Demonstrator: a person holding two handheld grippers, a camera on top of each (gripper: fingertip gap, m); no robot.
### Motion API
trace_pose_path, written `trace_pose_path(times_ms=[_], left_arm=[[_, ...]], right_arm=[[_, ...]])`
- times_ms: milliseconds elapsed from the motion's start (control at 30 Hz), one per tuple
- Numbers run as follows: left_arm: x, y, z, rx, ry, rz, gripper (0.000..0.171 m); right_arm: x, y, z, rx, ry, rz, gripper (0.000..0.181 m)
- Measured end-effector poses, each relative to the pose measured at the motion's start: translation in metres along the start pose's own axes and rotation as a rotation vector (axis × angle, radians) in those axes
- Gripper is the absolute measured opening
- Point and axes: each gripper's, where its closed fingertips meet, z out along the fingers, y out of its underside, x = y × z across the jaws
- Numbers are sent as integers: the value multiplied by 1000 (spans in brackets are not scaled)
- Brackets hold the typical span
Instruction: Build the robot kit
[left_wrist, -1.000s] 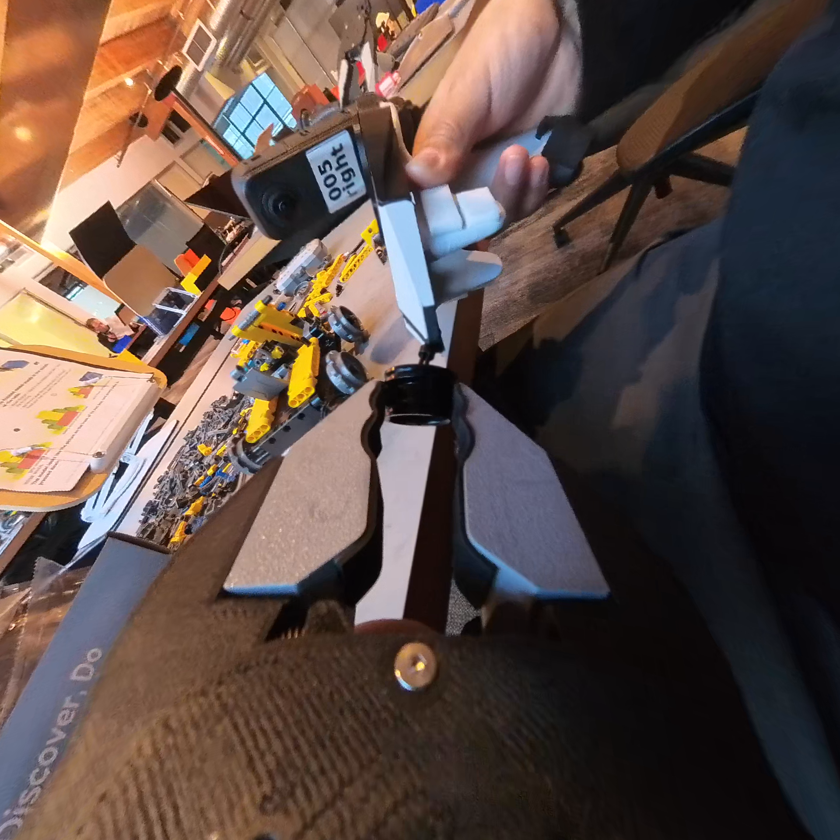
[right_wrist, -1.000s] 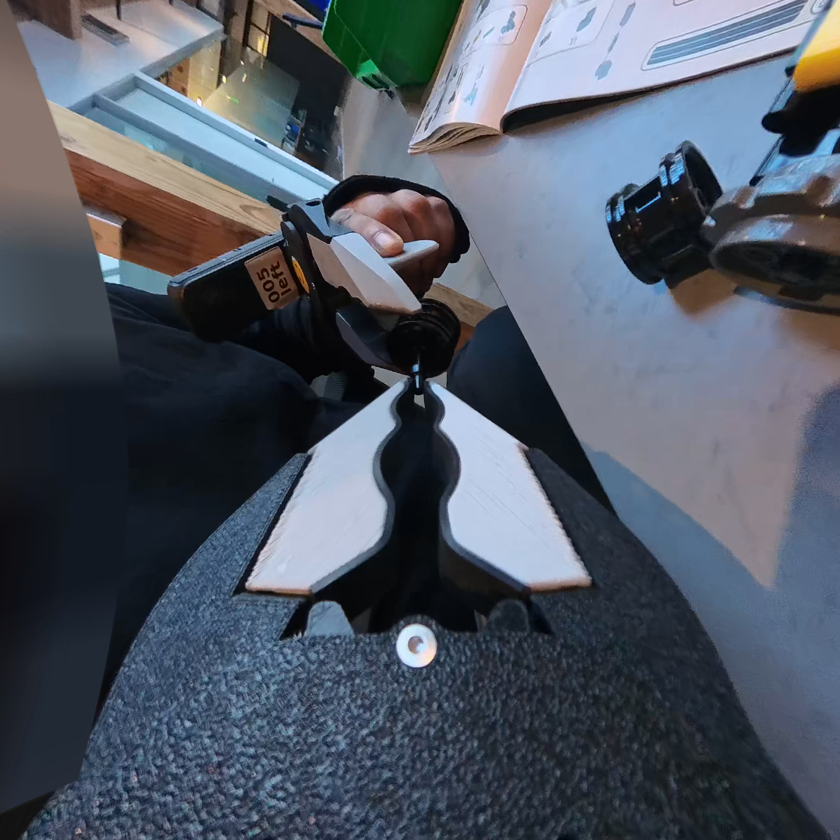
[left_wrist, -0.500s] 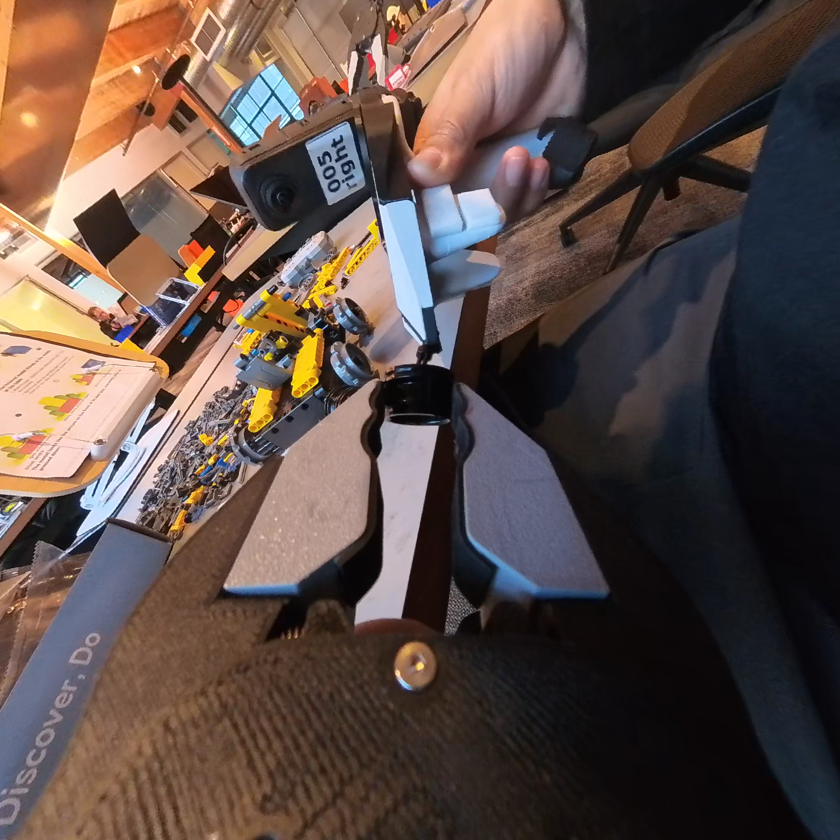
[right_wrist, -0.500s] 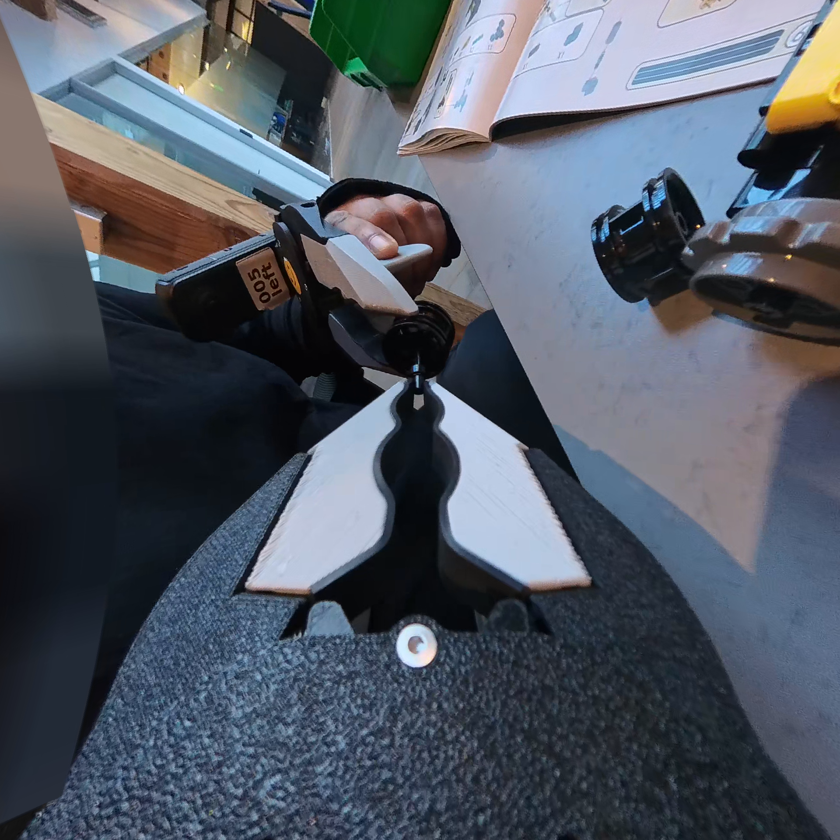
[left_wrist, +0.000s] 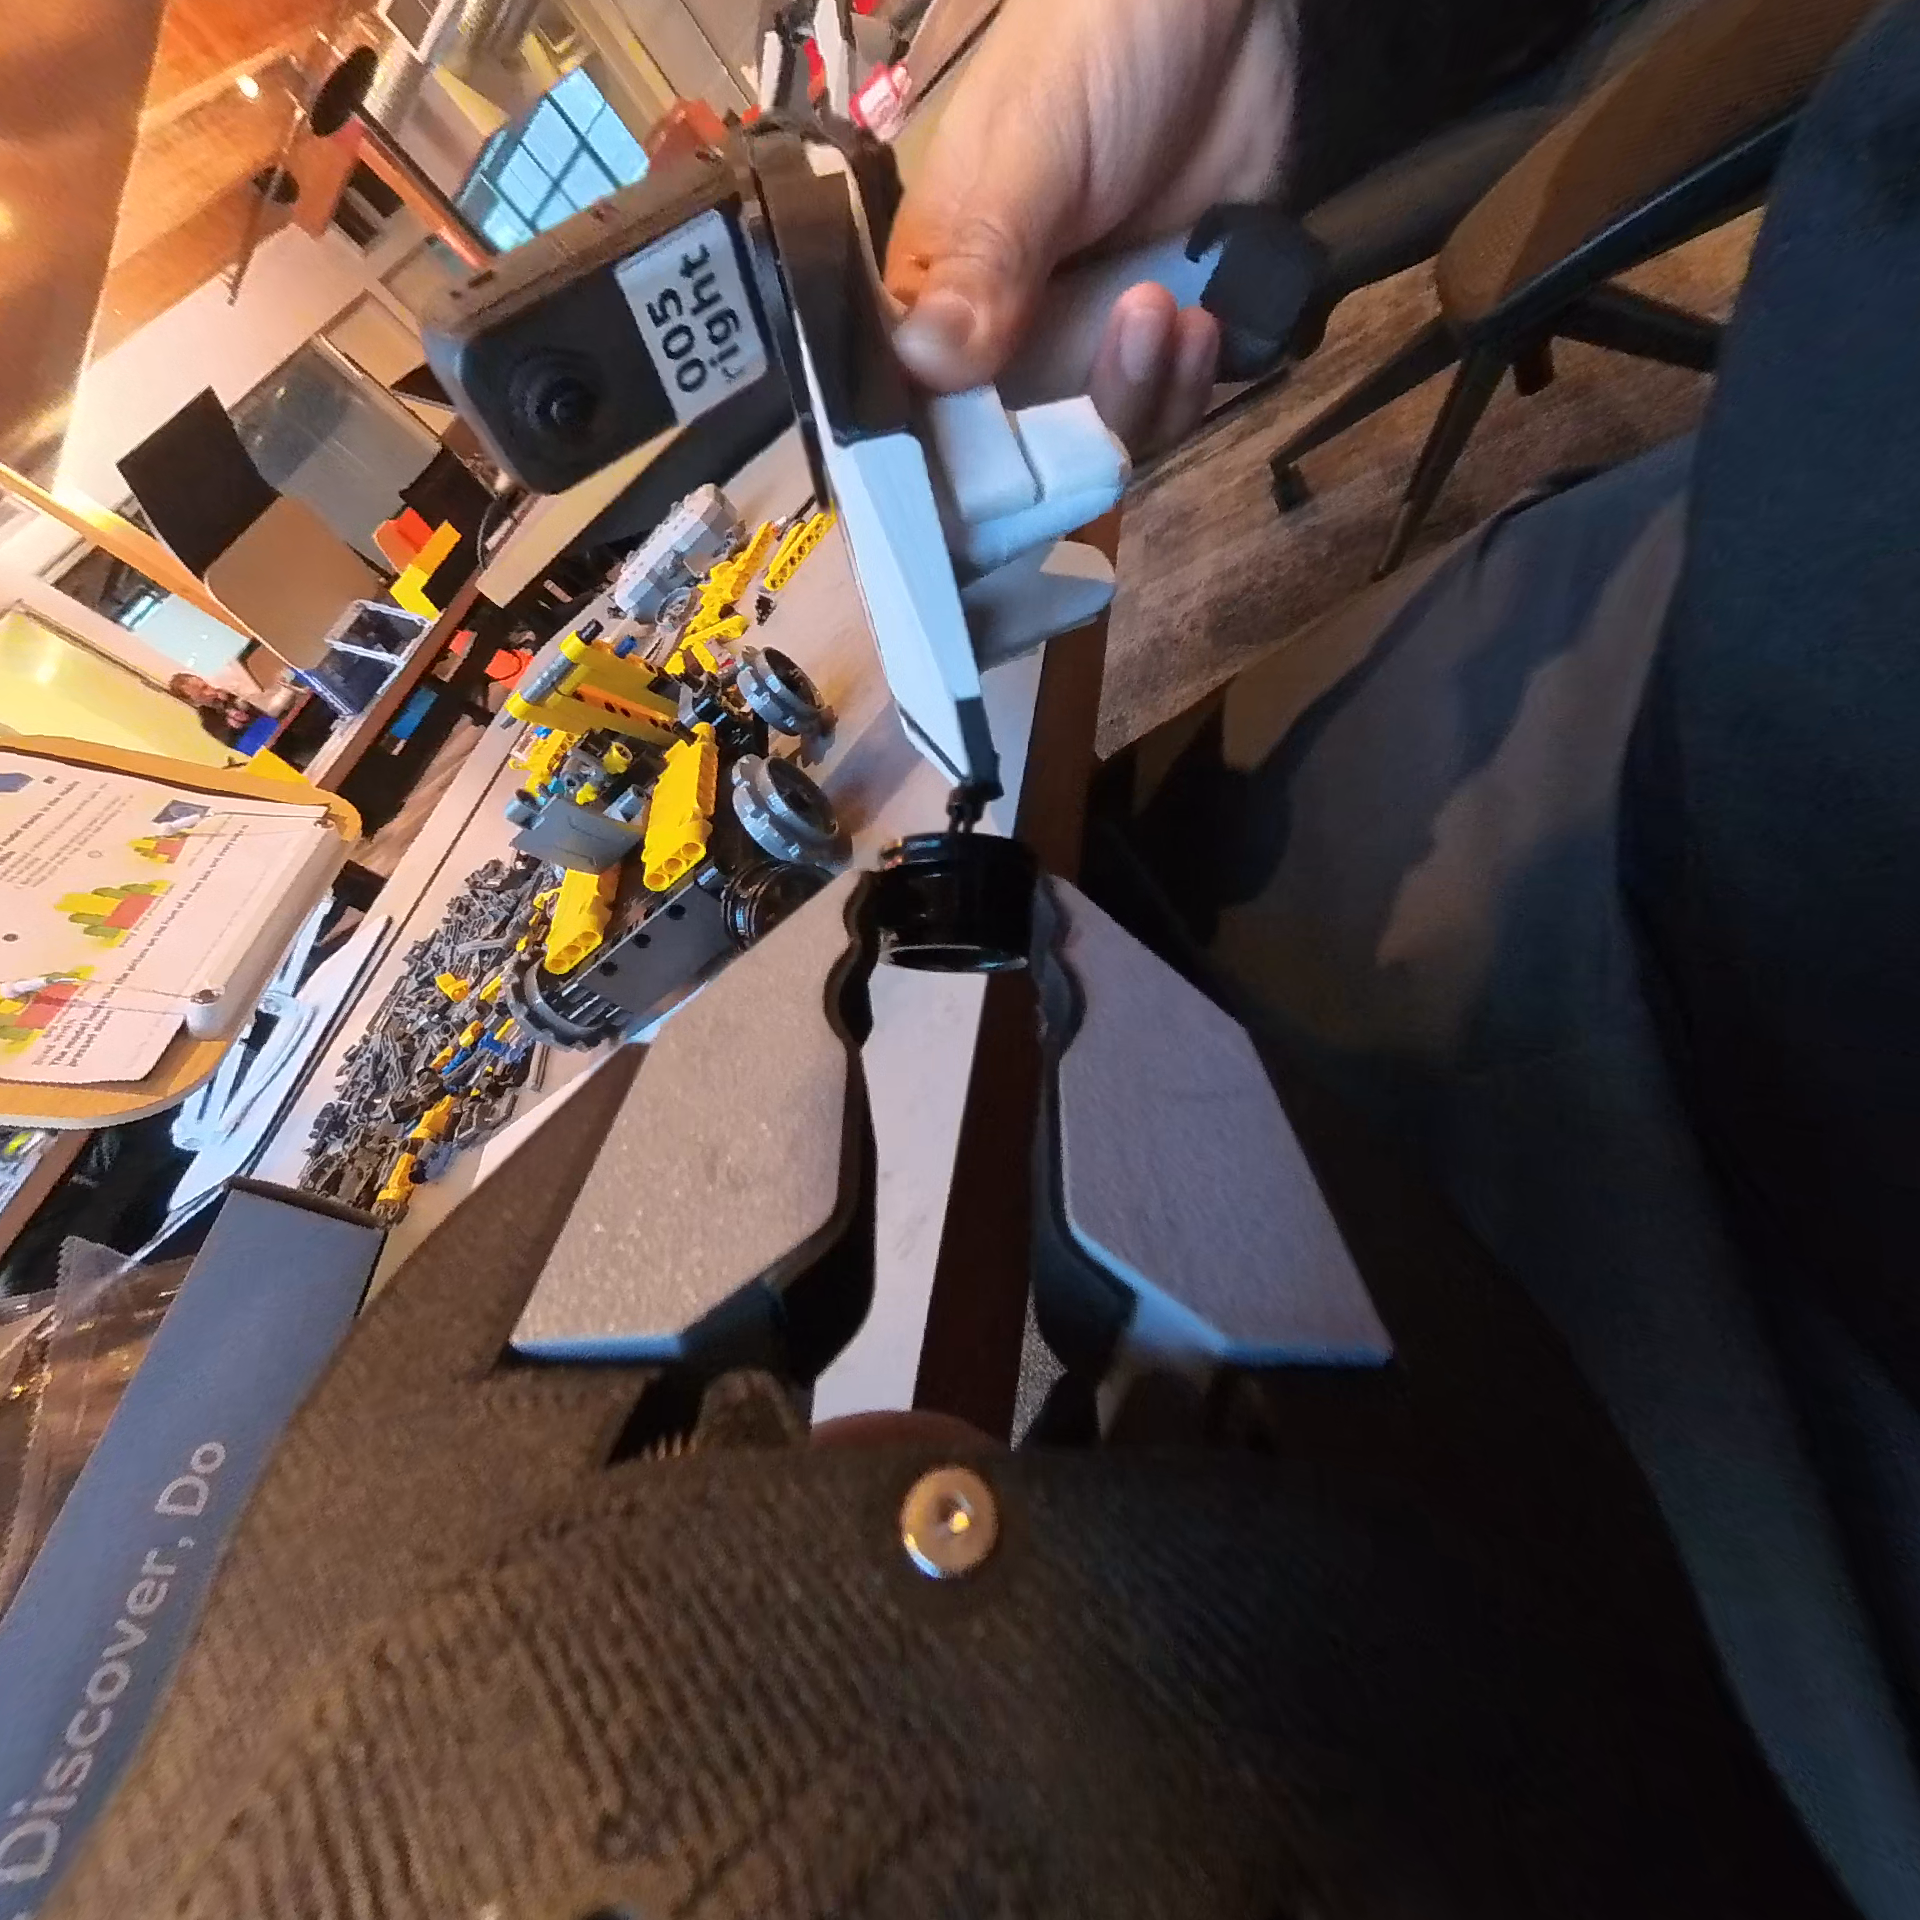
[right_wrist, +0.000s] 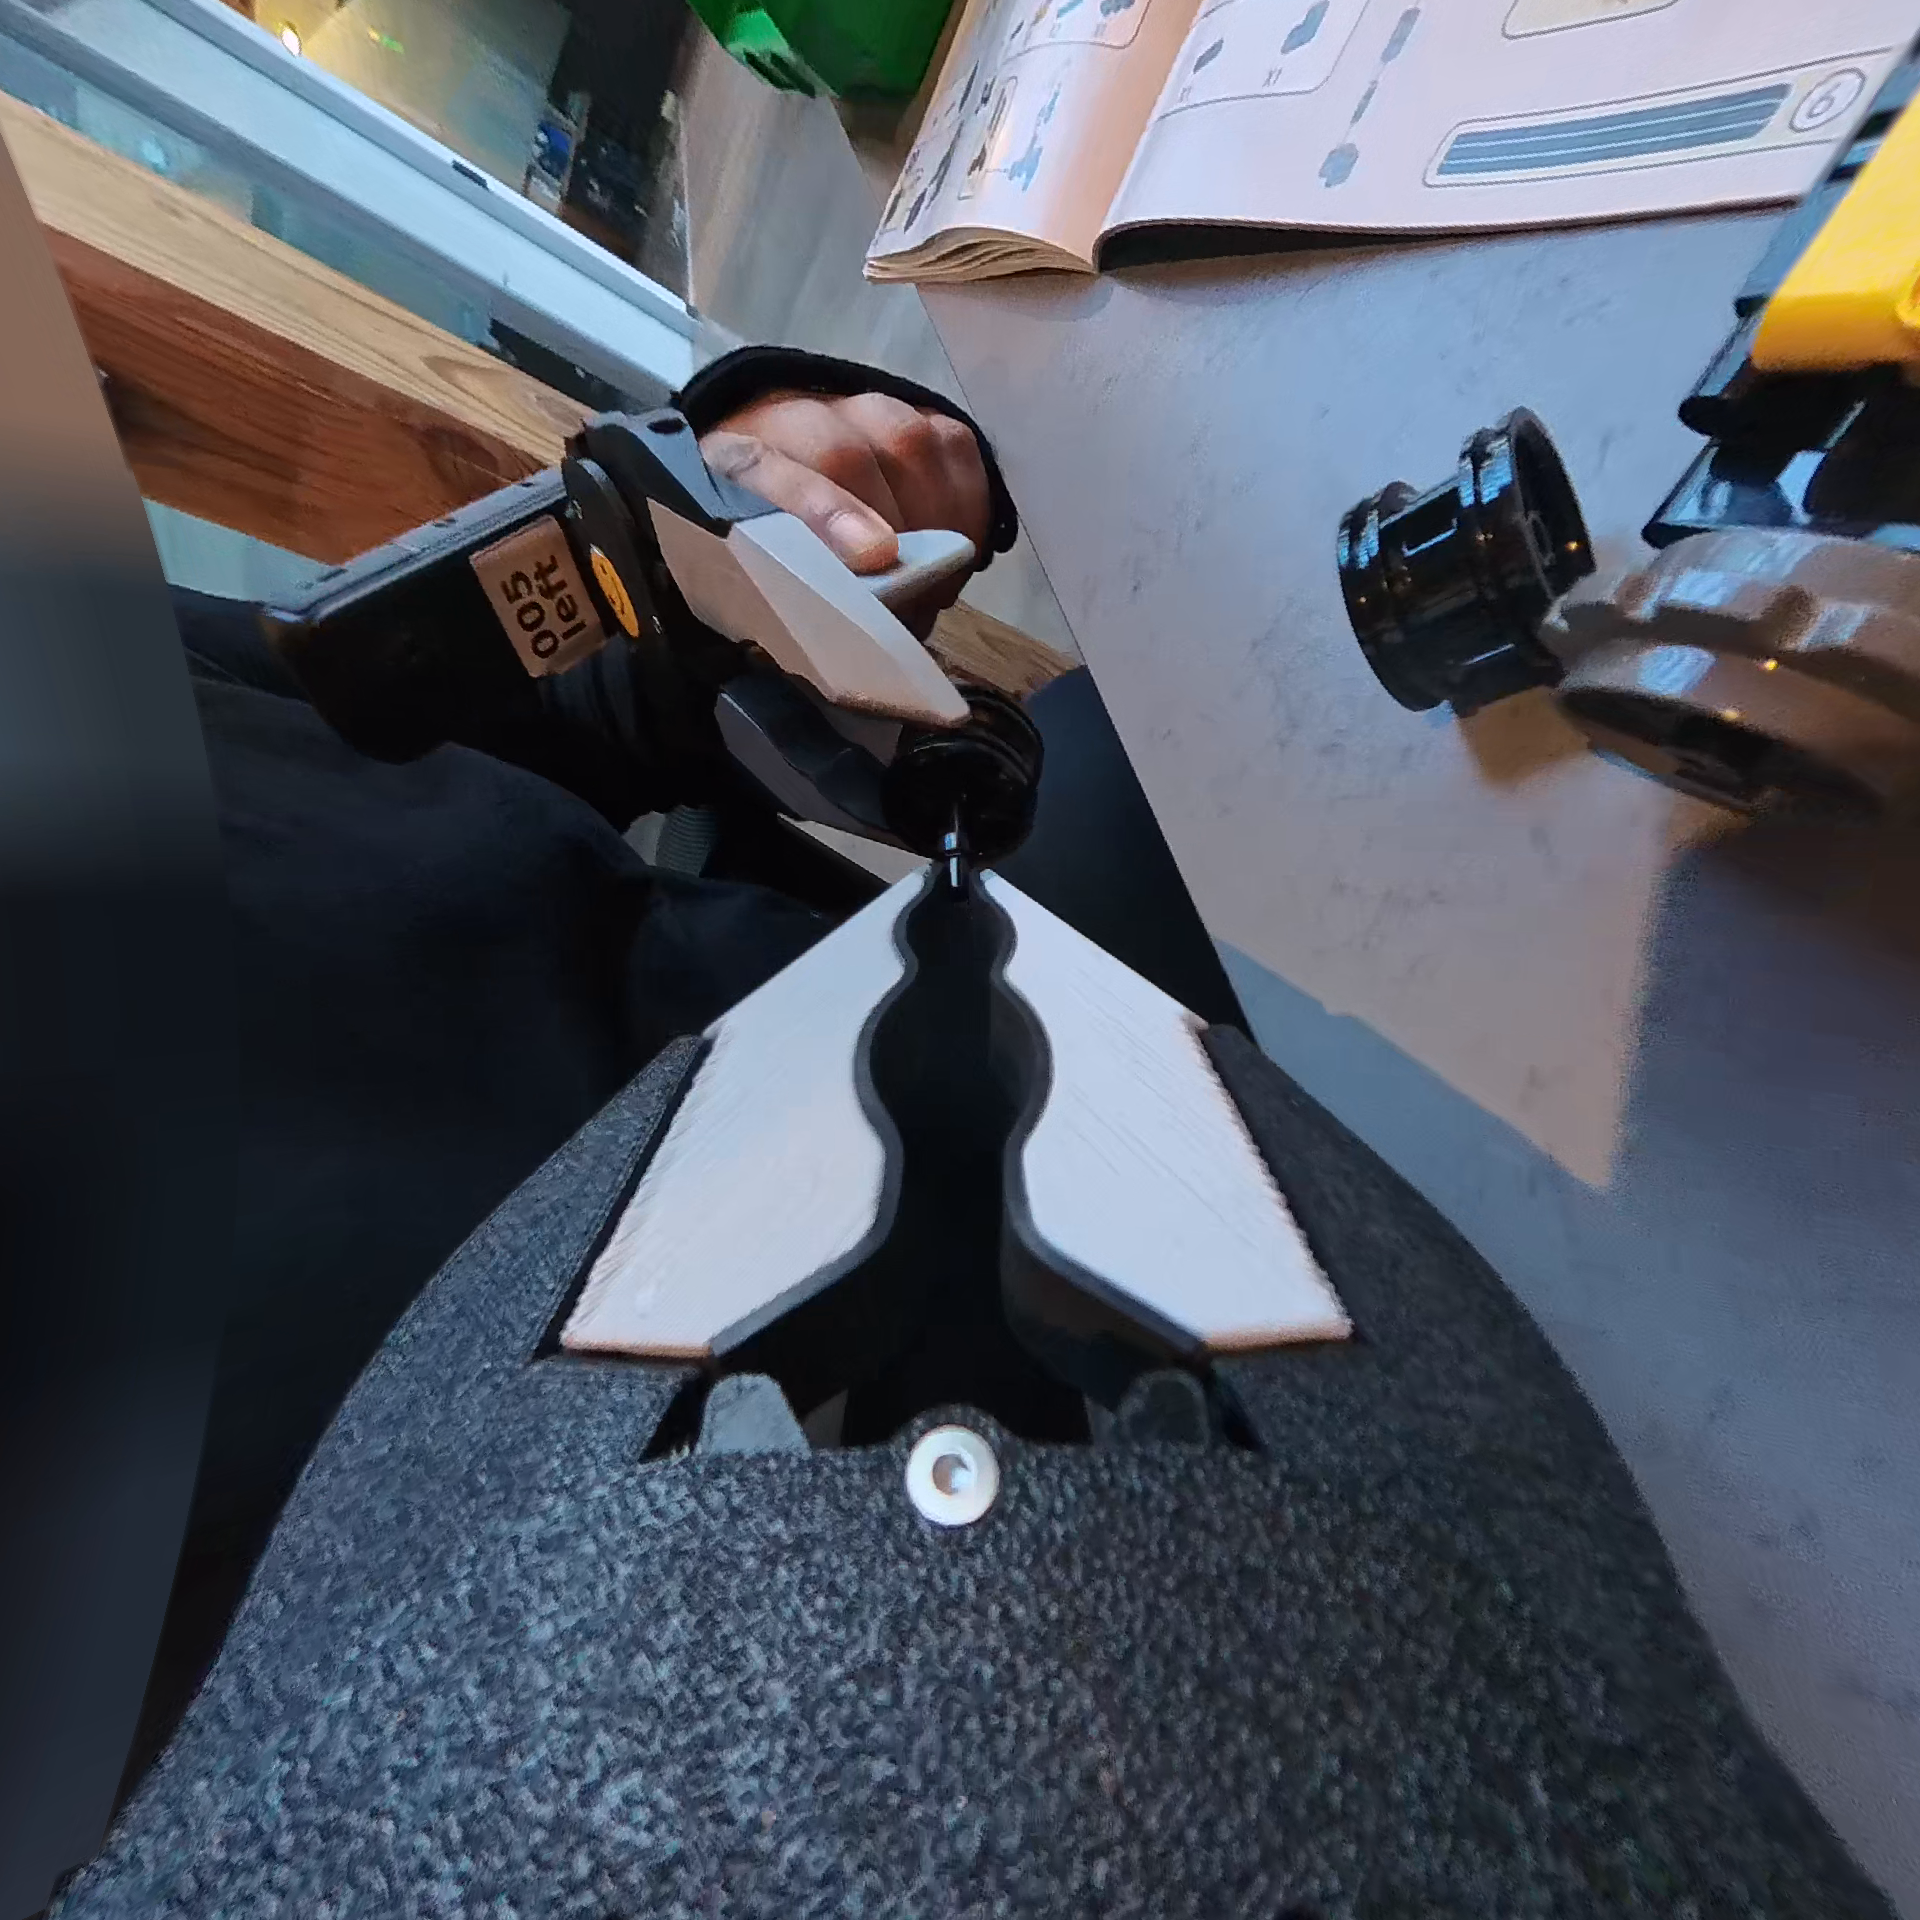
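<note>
My left gripper (left_wrist: 954, 902) is shut on a small black wheel hub (left_wrist: 958, 900), held just off the table's near edge. The hub also shows in the right wrist view (right_wrist: 971, 769), pinched by the left gripper (right_wrist: 940, 753). My right gripper (right_wrist: 951, 881) is shut on a thin black pin (right_wrist: 953, 871); the pin's tip meets the hub's centre. In the left wrist view the right gripper (left_wrist: 974, 781) comes down from above with the pin (left_wrist: 961, 812) touching the hub's top. A person's hand holds each gripper.
A yellow and grey brick vehicle (left_wrist: 665, 831) with grey wheels stands on the grey table (right_wrist: 1351, 935). A second black hub (right_wrist: 1460, 566) sits on its axle beside a grey wheel (right_wrist: 1756, 686). Several loose bricks (left_wrist: 436, 1070) and an open instruction booklet (right_wrist: 1351, 125) lie beyond. Less than 4 cm separates the two grippers' tips.
Both grippers stay shut and joined at pin and hub. The pair has shifted slightly, and the table and vehicle have slid a little across the right wrist view.
</note>
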Motion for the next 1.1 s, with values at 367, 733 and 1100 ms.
trace_pose_path(times_ms=[367, 733, 1100], left_arm=[[3, 11, 4, -70, 29, -4, 28], [-1, 23, 6, -134, 38, -54, 27], [-1, 25, 4, -133, 84, -108, 27]], right_arm=[[11, 0, 5, -72, 86, -55, 4], [21, -6, 10, -10, 85, -68, 3], [23, -7, 15, -22, 26, -53, 3]])
